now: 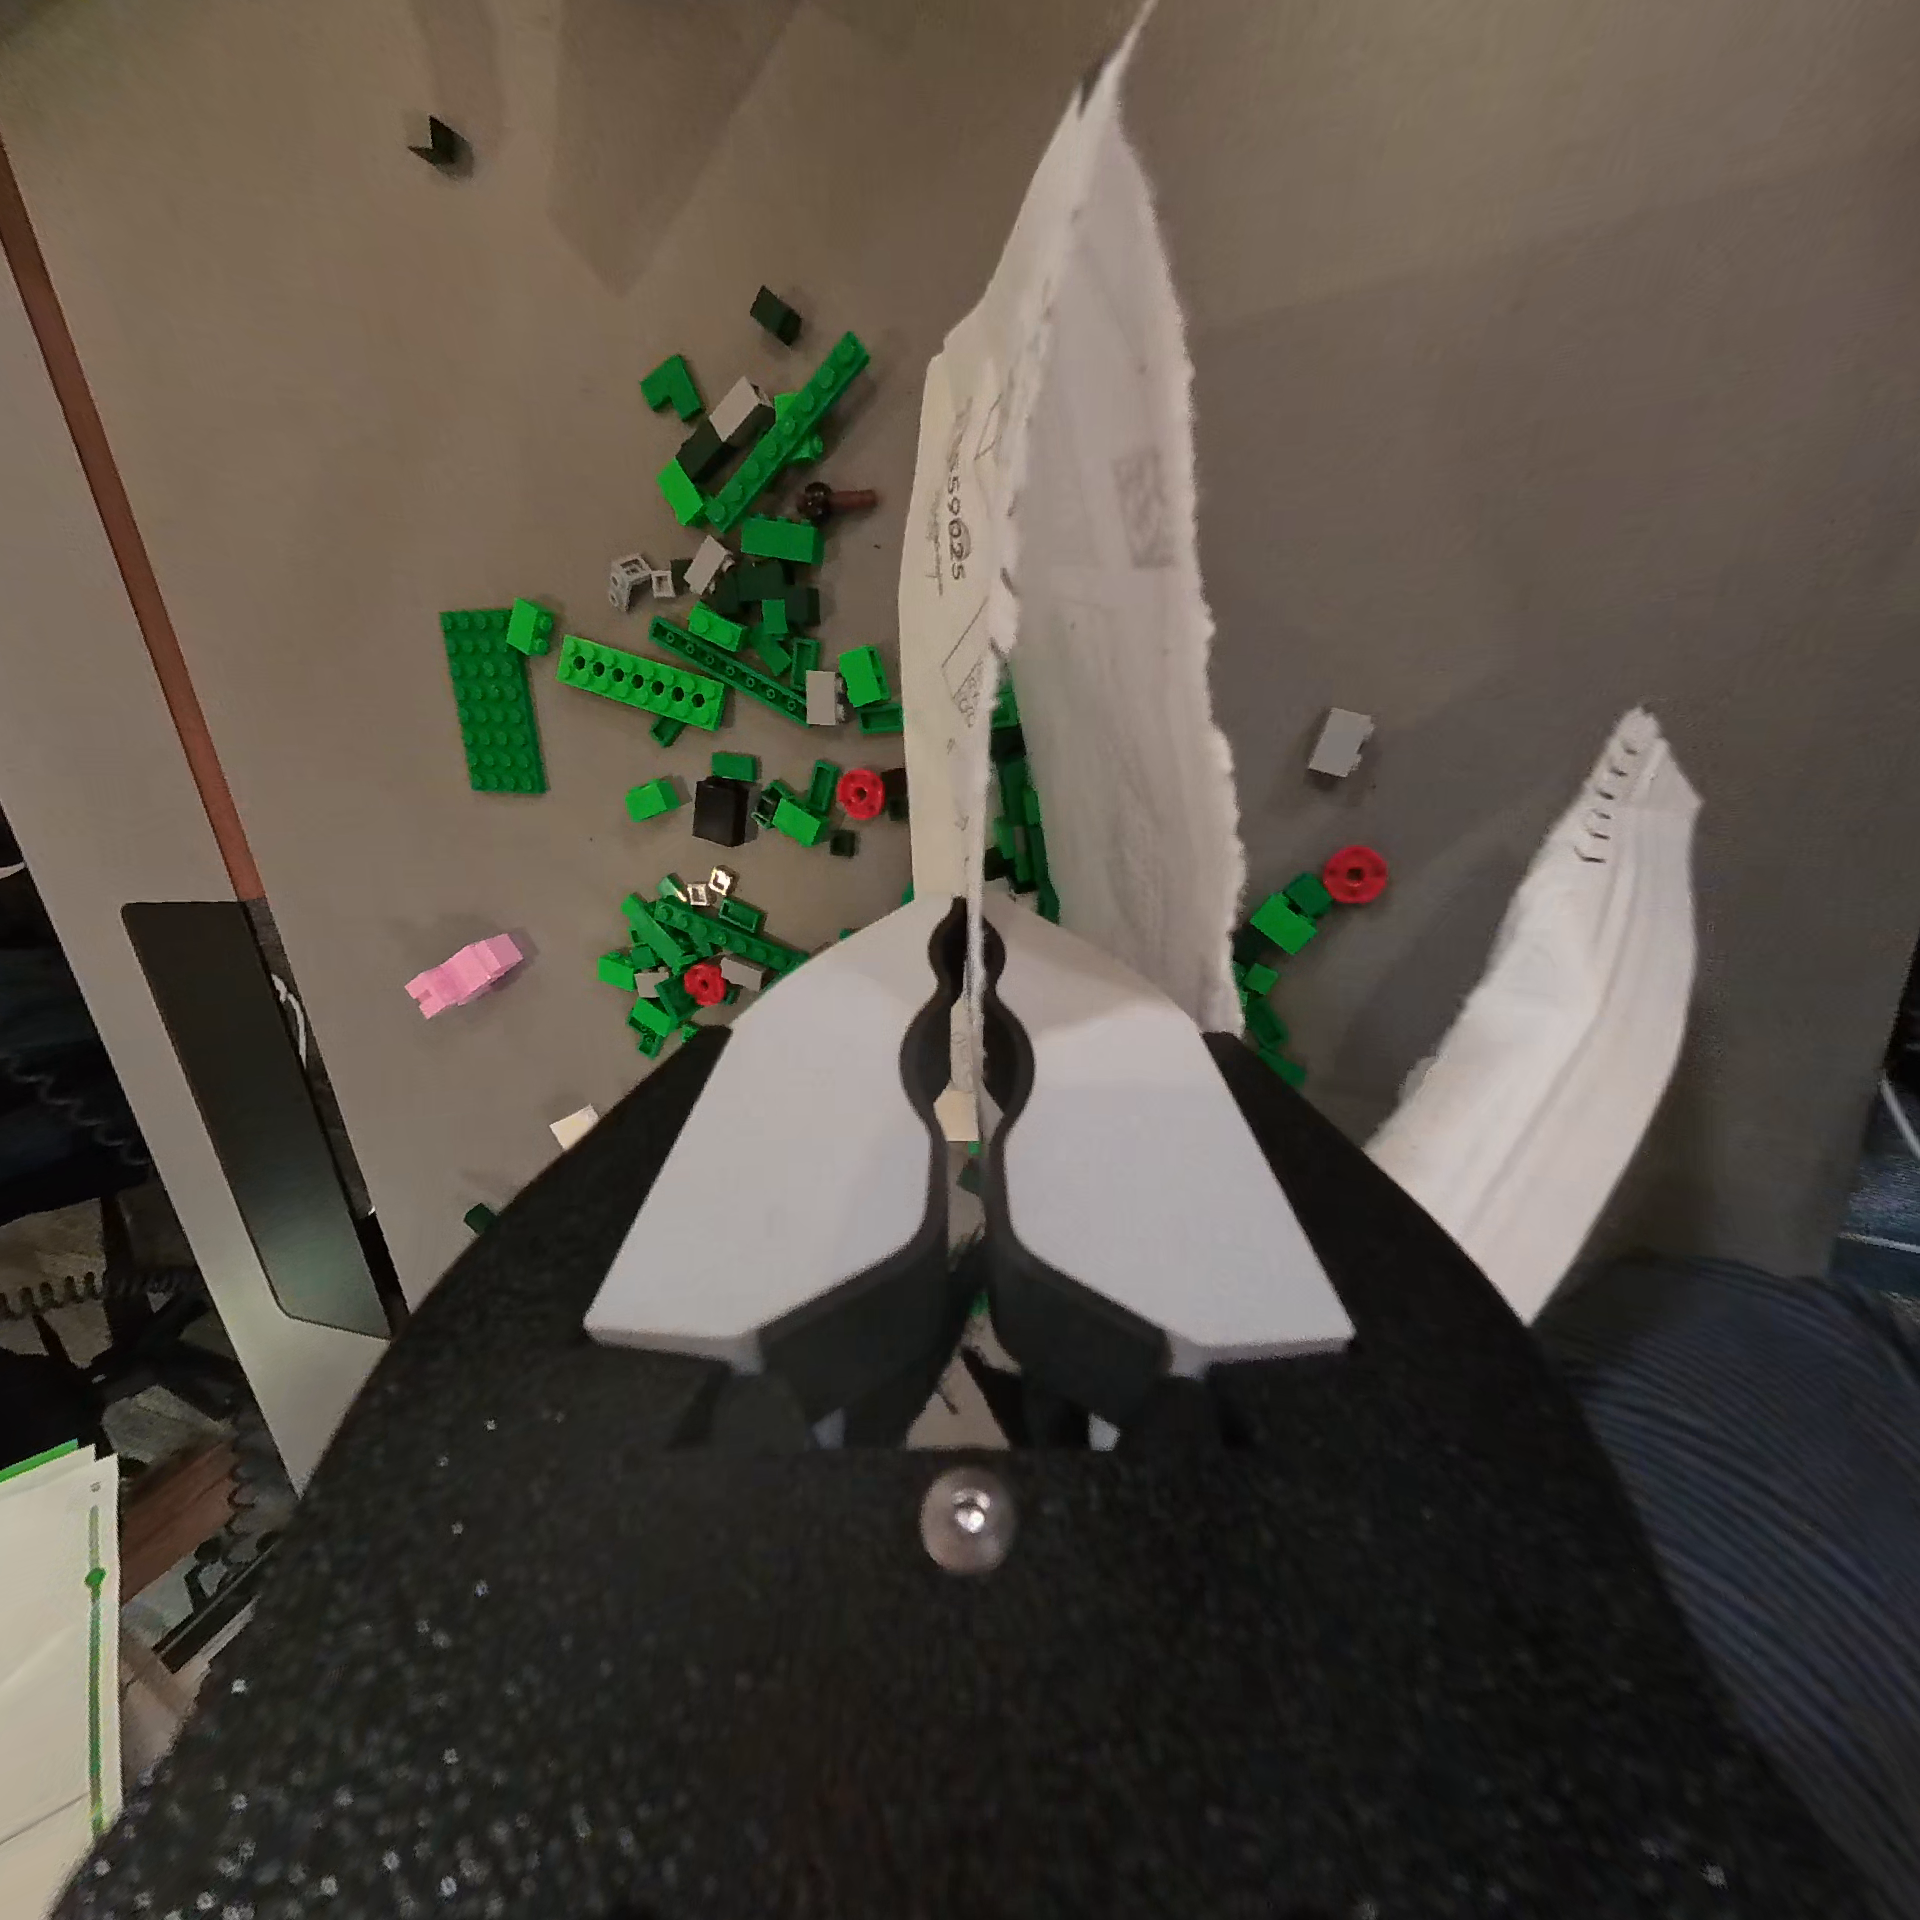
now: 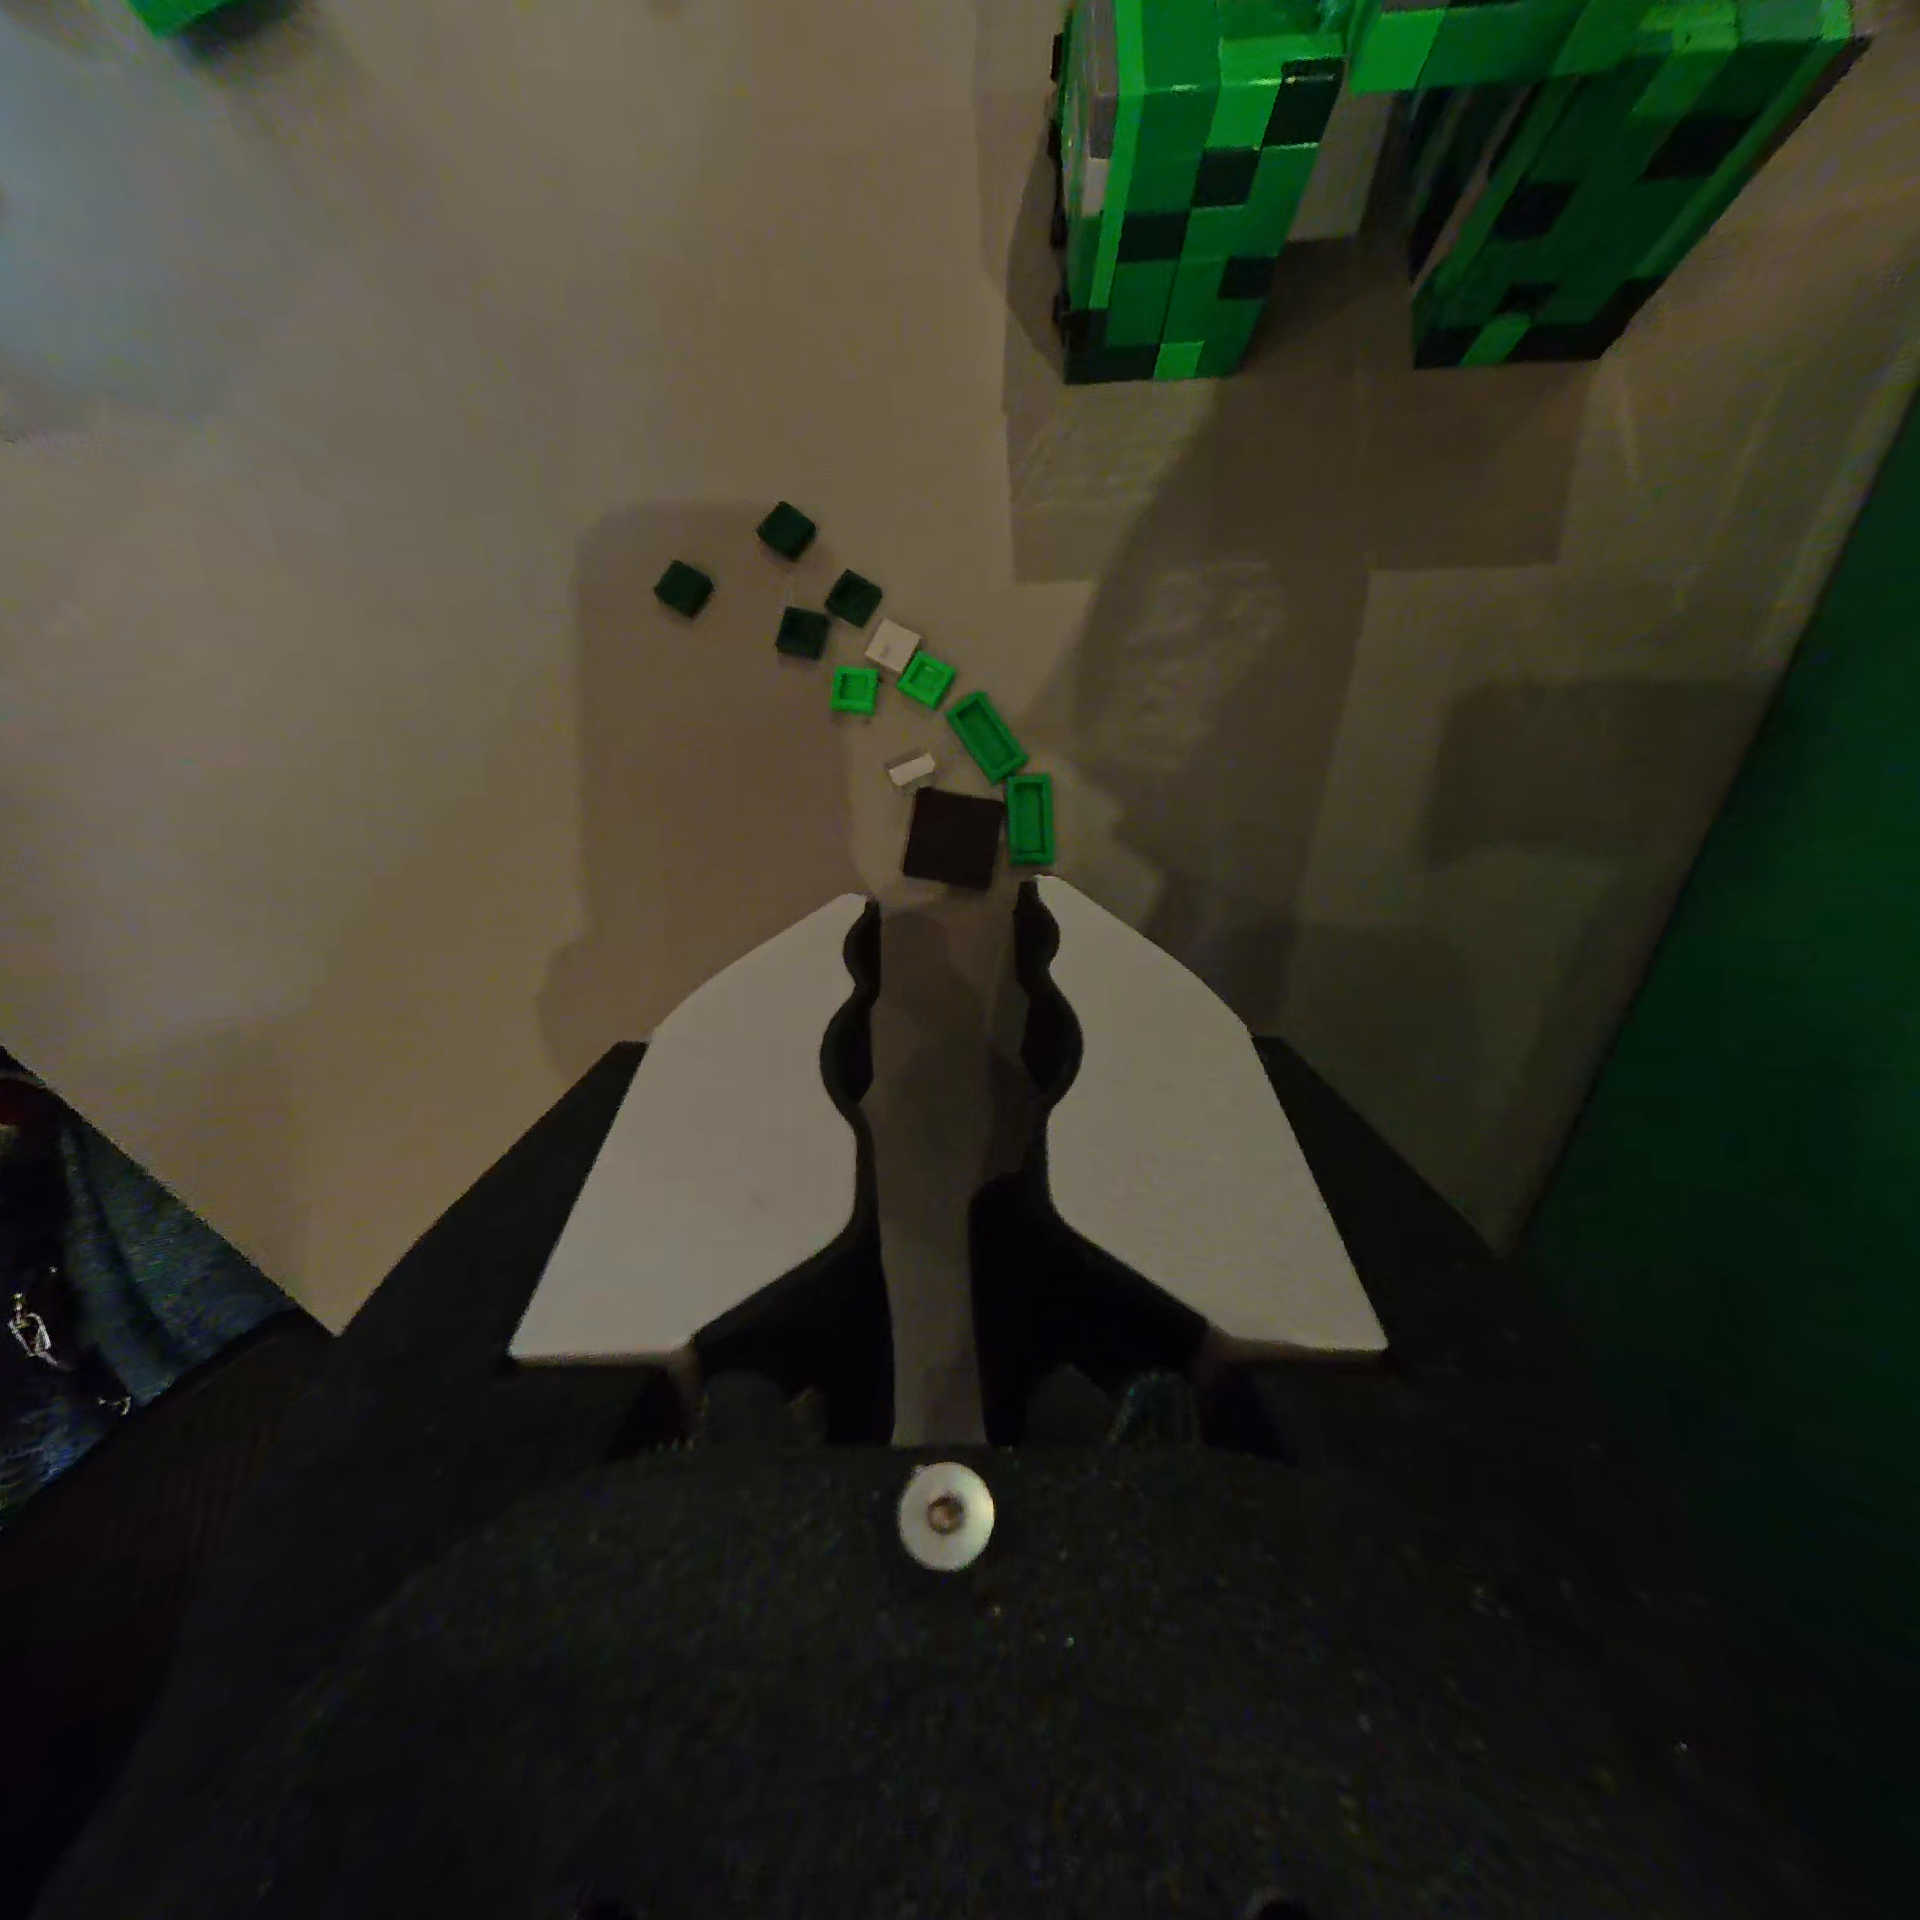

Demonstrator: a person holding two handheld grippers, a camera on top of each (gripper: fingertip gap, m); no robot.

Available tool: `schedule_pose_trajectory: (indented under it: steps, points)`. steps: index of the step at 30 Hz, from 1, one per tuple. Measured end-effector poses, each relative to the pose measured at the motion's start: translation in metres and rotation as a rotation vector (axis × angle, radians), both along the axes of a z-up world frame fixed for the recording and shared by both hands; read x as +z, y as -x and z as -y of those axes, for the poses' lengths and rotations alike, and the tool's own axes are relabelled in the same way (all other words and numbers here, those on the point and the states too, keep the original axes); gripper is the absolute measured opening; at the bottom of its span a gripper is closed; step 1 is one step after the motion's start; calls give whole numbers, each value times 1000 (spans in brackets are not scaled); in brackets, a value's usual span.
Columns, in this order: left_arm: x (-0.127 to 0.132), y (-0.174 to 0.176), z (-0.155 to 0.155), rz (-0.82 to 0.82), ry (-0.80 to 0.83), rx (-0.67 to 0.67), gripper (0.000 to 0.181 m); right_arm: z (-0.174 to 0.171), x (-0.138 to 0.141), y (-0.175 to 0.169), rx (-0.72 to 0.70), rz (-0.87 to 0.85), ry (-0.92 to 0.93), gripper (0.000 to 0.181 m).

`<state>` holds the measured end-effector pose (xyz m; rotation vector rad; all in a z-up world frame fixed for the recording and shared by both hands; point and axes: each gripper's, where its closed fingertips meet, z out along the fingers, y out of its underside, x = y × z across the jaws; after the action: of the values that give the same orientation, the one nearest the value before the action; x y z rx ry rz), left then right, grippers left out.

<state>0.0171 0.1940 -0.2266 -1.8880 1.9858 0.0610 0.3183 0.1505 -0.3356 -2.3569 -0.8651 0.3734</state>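
My left gripper (image 1: 969,920) is shut on a torn white paper bag (image 1: 1081,582) with faint print, and holds it upright above a grey table (image 1: 343,436). A heap of green, black and grey toy bricks (image 1: 727,665) lies on the table behind the bag. My right gripper (image 2: 951,894) is open and empty, just above a black square tile (image 2: 953,837). Beside that tile lie green tiles (image 2: 985,736), dark green tiles (image 2: 802,632) and small white tiles (image 2: 892,642). A green and black block figure (image 2: 1174,197) stands at the top right.
A second white paper bag (image 1: 1548,1029) lies at the right, near a lone grey brick (image 1: 1338,744). A pink brick piece (image 1: 464,972) and red round pieces (image 1: 1355,871) lie by the heap. A dark panel (image 1: 260,1101) stands at the table's left edge. A green surface (image 2: 1766,935) borders the right. The tips of one gripper are about 35 centimeters away from the tips of the other.
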Motion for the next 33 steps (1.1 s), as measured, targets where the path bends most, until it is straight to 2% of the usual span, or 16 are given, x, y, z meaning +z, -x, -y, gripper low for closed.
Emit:
schedule_pose_trajectory:
  steps: [11,13,16,19,22,26,29,33]
  points:
    - [-2,0,0,-8,11,-2,0,-7,0,7,-27,-20,-7,25]
    - [-3,-1,0,-9,15,-3,0,-7,0,9,-22,-14,-3,18]
    - [-5,-5,0,-6,24,-8,0,-8,1,6,-23,35,-22,17]
    - [-8,-13,1,6,50,-10,0,-7,18,9,-24,36,-70,16]
    - [-13,-21,-1,2,69,2,0,-12,59,38,15,-20,-203,16]
    - [-21,-35,-1,-15,100,22,0,-11,123,125,171,-186,-410,16]
    - [-25,-42,2,-38,102,17,0,-4,145,179,297,-198,-514,16]
    - [-26,-49,5,-38,99,15,0,5,161,218,380,-233,-566,16]
